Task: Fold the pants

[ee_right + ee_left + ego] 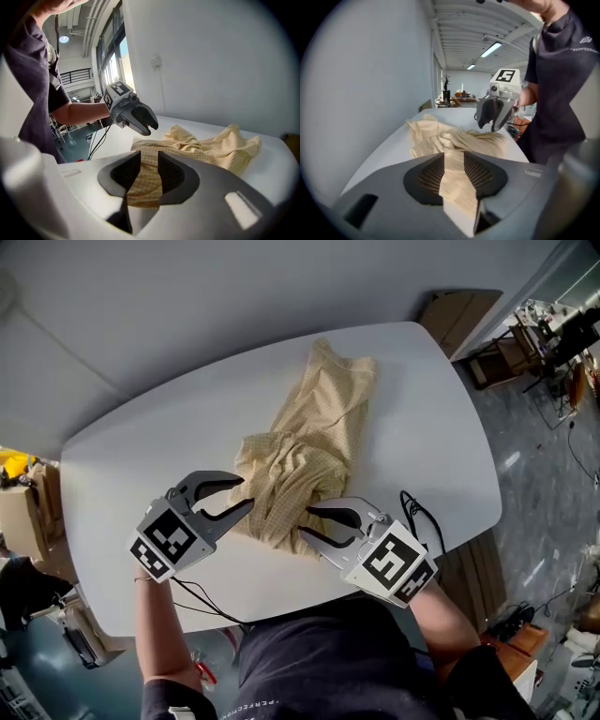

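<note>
- Jaws of your left gripper stand apart, with a strip of the pants showing in the gap. The pads do not look pressed on the cloth.
- Your right gripper is the same: jaws apart, checked cloth between them, no grip that I can see.
- Both grippers sit toward the front edge of the table, facing each other across the bunched end of the pants.
- From there the pants run as a narrower band toward the table's back edge, creased and twisted.
- You have no clean fold to show yet, so I judge the task to be at its start.
- Left to do, by my reading: take hold, spread the pants flat on the table, lay leg on leg, then fold them over.
</note>
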`<state>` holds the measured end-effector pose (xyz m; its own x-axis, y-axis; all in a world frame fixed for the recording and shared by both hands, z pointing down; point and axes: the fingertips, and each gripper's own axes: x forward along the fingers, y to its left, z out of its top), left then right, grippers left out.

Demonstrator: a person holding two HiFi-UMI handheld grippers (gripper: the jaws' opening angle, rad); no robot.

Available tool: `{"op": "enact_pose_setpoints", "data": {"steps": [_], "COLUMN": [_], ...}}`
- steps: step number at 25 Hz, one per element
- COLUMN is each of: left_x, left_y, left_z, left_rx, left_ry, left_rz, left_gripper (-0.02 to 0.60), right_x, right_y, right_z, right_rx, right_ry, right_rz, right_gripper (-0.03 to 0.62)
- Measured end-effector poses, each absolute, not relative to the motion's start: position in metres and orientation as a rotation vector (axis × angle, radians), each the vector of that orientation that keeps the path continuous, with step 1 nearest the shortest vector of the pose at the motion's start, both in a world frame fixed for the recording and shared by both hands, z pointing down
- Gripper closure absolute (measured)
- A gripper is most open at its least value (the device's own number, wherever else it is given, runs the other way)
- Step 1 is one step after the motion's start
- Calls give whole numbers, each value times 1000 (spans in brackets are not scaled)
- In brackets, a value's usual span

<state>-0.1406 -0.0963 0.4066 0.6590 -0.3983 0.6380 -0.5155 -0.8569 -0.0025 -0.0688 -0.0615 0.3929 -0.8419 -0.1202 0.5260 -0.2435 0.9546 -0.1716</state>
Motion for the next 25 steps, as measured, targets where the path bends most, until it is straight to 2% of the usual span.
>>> {"op": "enact_pose_setpoints", "data": {"steps": [7,11,15,17,20,23,25], "left_x": [-140,-136,-137,-137,-136,-137,-138], "left_y": [-30,-23,-25,-28,-28,-24,-25], "left_z": [447,463,478,480,488,501,505], "left_rx": [2742,2817,2825,2823,2813,2775,2766], "left_ry": [-418,-407,-435,-442,-404,-339,-355], "left_rz": [1269,1254,1349,1363,1441,1605,1665], "left_gripper": [360,288,289,313,339,317,322], "right_x": [-71,-71,-65,-64,-60,-56,-54], "right_y": [-29,-18,-10,-9,-9,-7,-9], "right_z": [417,437,460,467,481,493,496], "right_rx": [387,411,416,417,409,373,378], "right_ry": [-2466,-2399,-2316,-2292,-2247,-2180,-2166], "right_rz": [204,140,119,106,74,-15,-38], "right_gripper": [455,429,376,362,371,386,421]}}
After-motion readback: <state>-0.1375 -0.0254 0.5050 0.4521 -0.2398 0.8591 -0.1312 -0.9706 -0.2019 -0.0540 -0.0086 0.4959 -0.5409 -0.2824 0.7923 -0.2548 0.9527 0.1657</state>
